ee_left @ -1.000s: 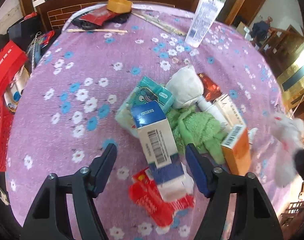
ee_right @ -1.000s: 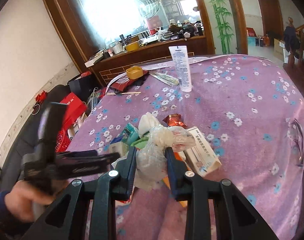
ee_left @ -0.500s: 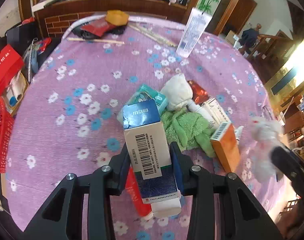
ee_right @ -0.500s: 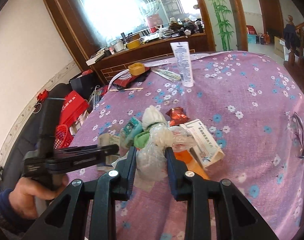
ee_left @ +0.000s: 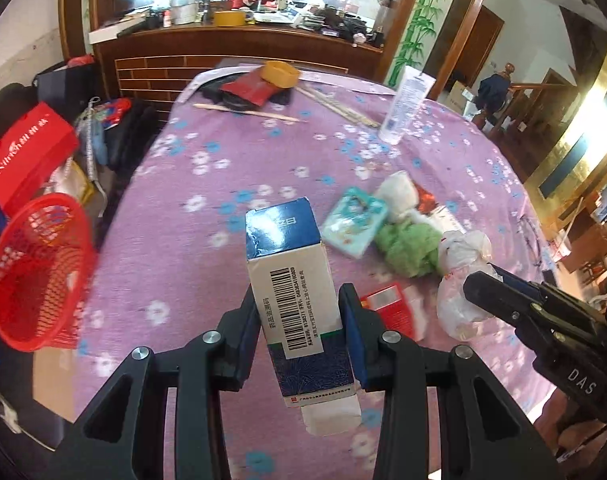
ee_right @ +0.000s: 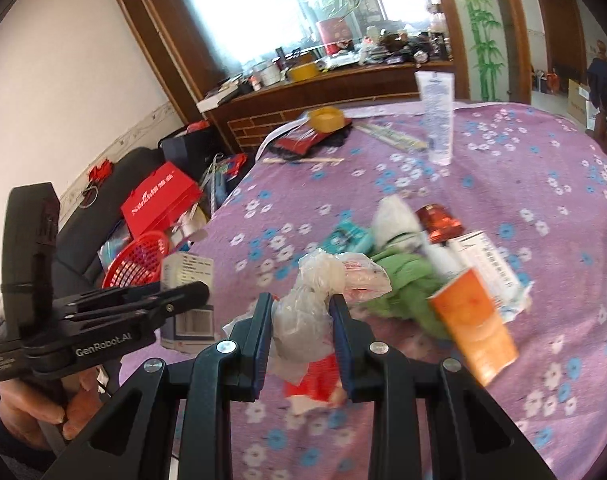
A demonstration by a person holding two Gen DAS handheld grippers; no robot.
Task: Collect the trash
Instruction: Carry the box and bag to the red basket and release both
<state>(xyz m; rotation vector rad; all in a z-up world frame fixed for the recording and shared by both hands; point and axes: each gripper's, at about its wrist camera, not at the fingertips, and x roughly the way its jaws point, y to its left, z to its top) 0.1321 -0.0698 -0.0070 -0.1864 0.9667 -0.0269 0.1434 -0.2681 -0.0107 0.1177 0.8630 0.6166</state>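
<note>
Left gripper [ee_left: 299,334]: closed on the box [ee_left: 293,280], both pads pressed to its long sides; box lifted off the table, barcode face up, blue end pointing away.
Right gripper [ee_right: 299,332]: closed on the bag [ee_right: 323,292], a crumpled clear plastic one bulging above the fingers; held above the cloth.
Basket [ee_left: 35,276]: red mesh, off the table's left edge, lower than the tabletop, mouth tilted toward the camera.
Trash pile: green rag [ee_right: 403,292], teal pack [ee_left: 353,226], white wad [ee_right: 395,220], orange carton [ee_right: 475,328] and white carton [ee_right: 491,264] lie touching mid-table; red wrapper [ee_left: 387,308] flat on the cloth just beside the left gripper.
Table [ee_left: 207,152]: purple flowered cloth.
Far side: tube [ee_right: 437,120] standing upright; yellow bowl [ee_left: 280,74] near the far edge, well apart from the pile.
</note>
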